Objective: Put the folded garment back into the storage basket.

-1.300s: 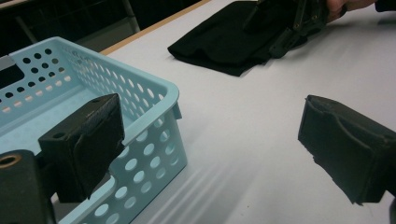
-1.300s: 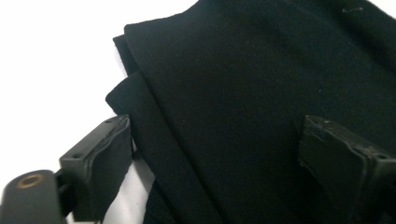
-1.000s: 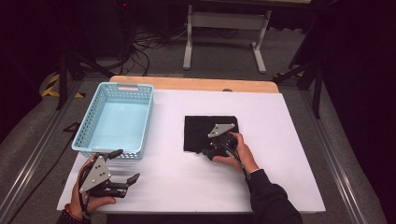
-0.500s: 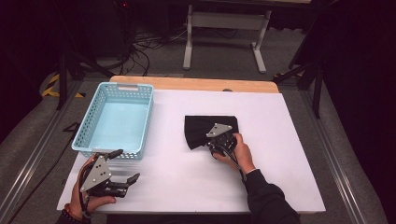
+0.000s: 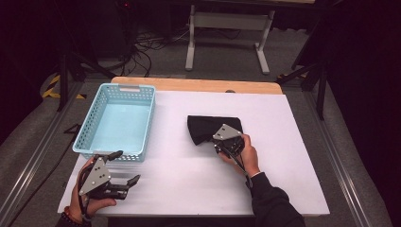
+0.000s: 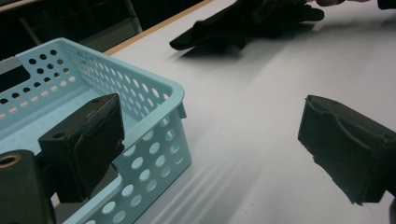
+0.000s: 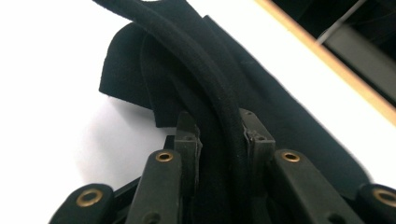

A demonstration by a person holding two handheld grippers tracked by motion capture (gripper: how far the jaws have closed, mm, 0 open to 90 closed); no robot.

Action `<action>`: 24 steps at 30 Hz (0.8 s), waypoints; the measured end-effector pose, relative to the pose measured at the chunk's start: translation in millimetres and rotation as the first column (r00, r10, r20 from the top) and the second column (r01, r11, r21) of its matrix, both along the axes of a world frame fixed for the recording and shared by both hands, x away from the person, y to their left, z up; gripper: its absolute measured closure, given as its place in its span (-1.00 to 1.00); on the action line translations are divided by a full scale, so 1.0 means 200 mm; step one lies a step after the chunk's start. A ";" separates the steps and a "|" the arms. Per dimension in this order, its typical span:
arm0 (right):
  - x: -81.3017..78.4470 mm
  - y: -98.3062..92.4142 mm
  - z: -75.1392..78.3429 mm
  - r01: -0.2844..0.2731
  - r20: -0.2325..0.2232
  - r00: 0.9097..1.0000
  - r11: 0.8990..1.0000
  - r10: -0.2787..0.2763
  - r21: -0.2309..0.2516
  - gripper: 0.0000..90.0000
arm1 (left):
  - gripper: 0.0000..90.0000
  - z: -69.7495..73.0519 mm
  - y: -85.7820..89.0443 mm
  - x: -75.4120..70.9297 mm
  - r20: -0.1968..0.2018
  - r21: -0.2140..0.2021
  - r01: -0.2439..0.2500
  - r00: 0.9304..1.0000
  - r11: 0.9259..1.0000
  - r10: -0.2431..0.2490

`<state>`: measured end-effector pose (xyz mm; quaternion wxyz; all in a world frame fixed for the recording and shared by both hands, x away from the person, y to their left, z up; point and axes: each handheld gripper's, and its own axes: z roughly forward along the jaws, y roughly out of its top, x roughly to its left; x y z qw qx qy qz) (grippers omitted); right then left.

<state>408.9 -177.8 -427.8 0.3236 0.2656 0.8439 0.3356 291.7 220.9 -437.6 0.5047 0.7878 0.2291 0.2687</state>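
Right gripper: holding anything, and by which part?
Yes. The right gripper is shut on the black cloth, pinching a bunched fold at its near edge. The left gripper is open, holding nothing.

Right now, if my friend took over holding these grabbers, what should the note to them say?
Right gripper: jaws have just closed and are shut on the near edge of the black cloth; the right gripper view shows a thick fold of it pinched between the pads.
Left gripper: open, holding nothing, low over the table just in front of the basket's near right corner.
Basket: light blue, on the left side of the table, nothing in it.
Done: cloth gripped.
Left: the cloth still lies on the table. Probably lift it and carry it over to the basket.
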 end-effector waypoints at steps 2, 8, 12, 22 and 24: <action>-0.01 -0.02 0.03 0.008 0.026 1.000 1.000 -0.009 0.022 0.63 | -0.83 0.00 0.00 0.00 0.001 0.003 -0.001 1.000 1.000 0.001; -0.04 -0.08 0.10 0.035 0.084 0.996 0.997 -0.041 0.074 0.63 | -0.83 0.00 0.00 0.00 0.005 -0.003 -0.006 1.000 1.000 0.006; -0.07 -0.13 0.15 0.047 0.116 0.991 0.993 -0.059 0.108 0.63 | -0.83 0.00 0.00 -0.01 0.005 -0.005 -0.004 1.000 1.000 0.004; -0.13 -0.23 0.26 0.058 0.183 0.979 0.981 -0.092 0.185 0.63 | -0.83 0.01 0.01 -0.01 0.013 -0.007 -0.007 1.000 1.000 0.007; -0.13 -0.25 0.28 0.061 0.191 0.977 0.979 -0.099 0.193 0.63 | -0.83 0.01 0.01 -0.01 0.011 -0.007 -0.008 1.000 1.000 0.008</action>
